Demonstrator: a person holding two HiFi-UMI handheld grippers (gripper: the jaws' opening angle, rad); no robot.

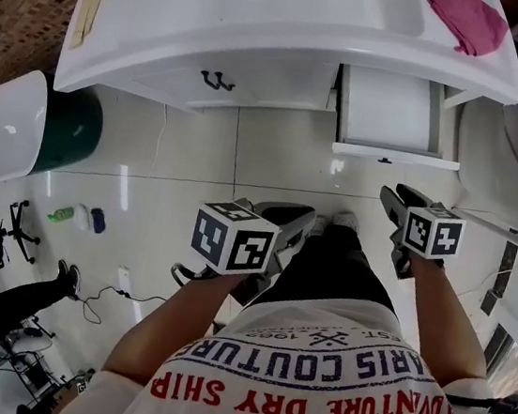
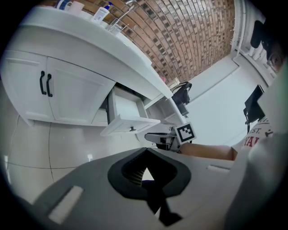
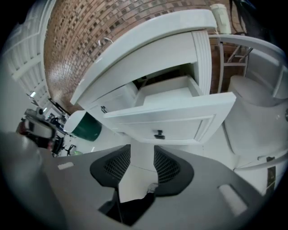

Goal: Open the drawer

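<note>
So the big thing here is the white vanity (image 1: 219, 7) across the top of the head view, and the drawer (image 1: 389, 114) sits at its upper right. It's already pulled well out, with the inside showing bare white. As far as I can tell the opening itself is basically done.

In the right gripper view the drawer front (image 3: 175, 119) fills the middle of the frame. The right gripper (image 3: 142, 150) hangs just below and in front of it, jaws spread wide with only floor tile showing between the pads. It's not touching anything.

The left gripper (image 2: 146, 152) is down low in the head view, well away from the cabinet. Its jaws are closed together at the tips and hold nothing.

The small dark knob (image 3: 158, 134) sits just above the right jaws' gap, clear of both pads.

My take on the step in hand is that it's about getting clear cleanly:
- Keep the right jaws wide and back straight off along the drawer's own line, so a pad can't clip the knob and nudge the front back in.
- Don't swing sideways toward the drawer's edge.
- Leave the left gripper parked where it is. The door handles (image 1: 217, 79) at centre top aren't part of this job.
</note>
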